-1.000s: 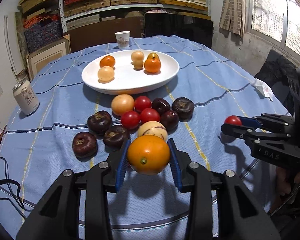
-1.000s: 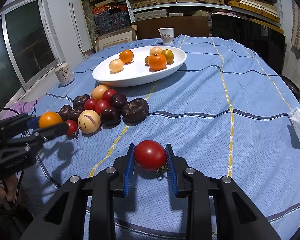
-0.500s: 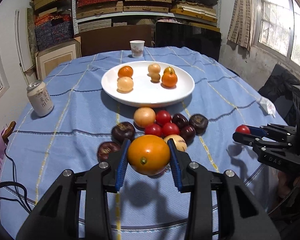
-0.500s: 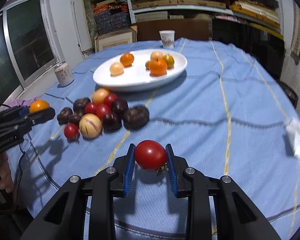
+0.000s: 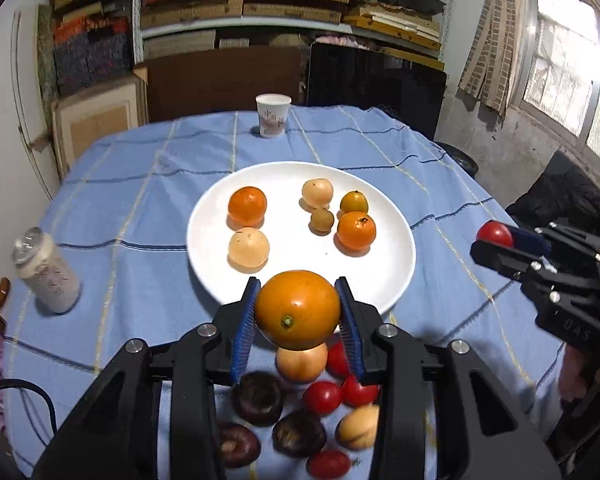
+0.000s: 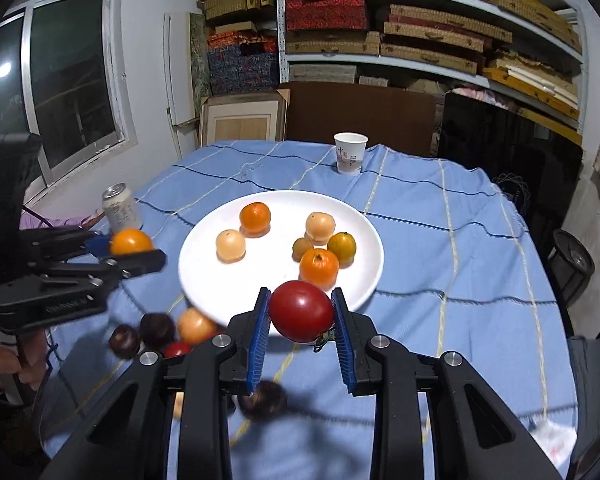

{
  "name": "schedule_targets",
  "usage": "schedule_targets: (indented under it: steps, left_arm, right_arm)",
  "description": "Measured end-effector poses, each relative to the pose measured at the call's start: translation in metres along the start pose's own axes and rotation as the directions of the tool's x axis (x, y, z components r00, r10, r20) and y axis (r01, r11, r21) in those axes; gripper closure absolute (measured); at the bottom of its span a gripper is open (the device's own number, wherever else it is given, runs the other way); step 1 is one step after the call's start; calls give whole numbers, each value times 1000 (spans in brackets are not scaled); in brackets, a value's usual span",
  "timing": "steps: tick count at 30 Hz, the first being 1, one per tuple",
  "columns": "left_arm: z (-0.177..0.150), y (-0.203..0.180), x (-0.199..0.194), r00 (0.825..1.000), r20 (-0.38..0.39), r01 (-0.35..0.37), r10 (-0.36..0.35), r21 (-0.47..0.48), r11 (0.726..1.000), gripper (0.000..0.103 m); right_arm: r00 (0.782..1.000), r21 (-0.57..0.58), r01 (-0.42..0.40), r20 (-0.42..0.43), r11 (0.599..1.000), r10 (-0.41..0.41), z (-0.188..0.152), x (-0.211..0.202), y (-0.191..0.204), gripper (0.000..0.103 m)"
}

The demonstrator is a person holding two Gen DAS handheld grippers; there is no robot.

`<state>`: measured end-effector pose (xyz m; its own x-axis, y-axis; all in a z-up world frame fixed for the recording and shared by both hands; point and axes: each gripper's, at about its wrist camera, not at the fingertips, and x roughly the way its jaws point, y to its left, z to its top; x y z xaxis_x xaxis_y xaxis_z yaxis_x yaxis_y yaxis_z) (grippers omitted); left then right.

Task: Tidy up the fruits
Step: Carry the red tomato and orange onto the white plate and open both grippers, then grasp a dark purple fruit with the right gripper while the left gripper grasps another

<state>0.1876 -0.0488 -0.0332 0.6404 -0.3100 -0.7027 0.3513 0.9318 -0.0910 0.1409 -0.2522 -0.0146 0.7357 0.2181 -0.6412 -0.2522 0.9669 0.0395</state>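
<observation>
The desk (image 5: pixel 440 184), round under a pale blue checked cloth, fills both views and stands in a storeroom with shelves (image 6: pixel 420 32) of flat boxes behind it and windows to either side. On it sits a wide white plate (image 5: pixel 380 272) holding six small orange and pale fruits. A loose pile of dark, red and yellow fruits (image 5: pixel 300 420) lies on the cloth just in front of the plate. A drinks can (image 5: pixel 46 276) stands off to the left, and a paper cup (image 5: pixel 273 120) at the far edge.

The left hand-held gripper (image 5: pixel 298 312) pinches an orange fruit (image 5: pixel 297 310) across its middle, raised above the plate's near rim. The right hand-held gripper (image 6: pixel 301 312) pinches a red tomato (image 6: pixel 301 311) the same way, also by the near rim.

Both look light and smooth-skinned. The tomato is probably soft and easily bruised, so a gentle squeeze at the widest part suits it. The orange one seems firmer, yet round enough to roll once set down.
</observation>
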Motion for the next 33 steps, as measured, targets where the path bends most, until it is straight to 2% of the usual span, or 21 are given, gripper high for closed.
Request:
schedule_targets:
  steps: [4, 11, 12, 13, 14, 16, 19, 22, 24, 27, 31, 33]
  left_arm:
    - [14, 11, 42, 998, -60, -5, 3, -27, 1000, 66]
    - [11, 22, 94, 988, -152, -8, 1, -51, 999, 66]
    - [11, 23, 99, 987, -162, -10, 1, -53, 999, 65]
    - [10, 24, 101, 986, -166, -9, -1, -60, 998, 52]
    - [11, 26, 99, 988, -156, -11, 1, -67, 998, 38]
    - [13, 28, 88, 993, -120, -16, 7, -78, 997, 31]
    - [13, 30, 56, 998, -57, -13, 9, -82, 997, 28]
    - [0, 34, 20, 1000, -2, -22, 22, -83, 996, 14]
    - [-18, 34, -2, 1000, 14, -23, 24, -76, 997, 12]
    - [-48, 29, -21, 1000, -5, -30, 30, -45, 999, 12]
    - [-93, 23, -37, 999, -34, -41, 41, -21, 999, 11]
    - [-112, 19, -42, 997, -40, -60, 60, -1, 998, 11]
  right_arm:
    - [999, 0, -13, -52, 1000, 13, 10, 38, -5, 72]
    - [991, 18, -27, -133, 999, 29, 8, 98, -11, 71]
    - [990, 22, -35, -137, 999, 38, 8, 102, -12, 60]
    - [990, 17, -36, -135, 999, 38, 8, 104, -10, 52]
    - [993, 14, -22, -119, 1000, 24, 7, 102, -10, 43]
    - [996, 11, -15, -91, 1000, 16, 8, 95, -9, 43]
    - [997, 35, -24, -70, 999, 26, 7, 80, -12, 43]
    - [997, 33, -37, -59, 999, 39, -5, 52, -6, 43]
    - [997, 18, -46, -68, 999, 47, -18, 39, 2, 43]
    - [994, -39, -46, -101, 998, 42, -51, 21, 25, 44]
    - [993, -73, 17, -113, 997, -25, -80, 13, 40, 44]
    - [992, -58, 20, -122, 998, -27, -86, 15, 39, 50]
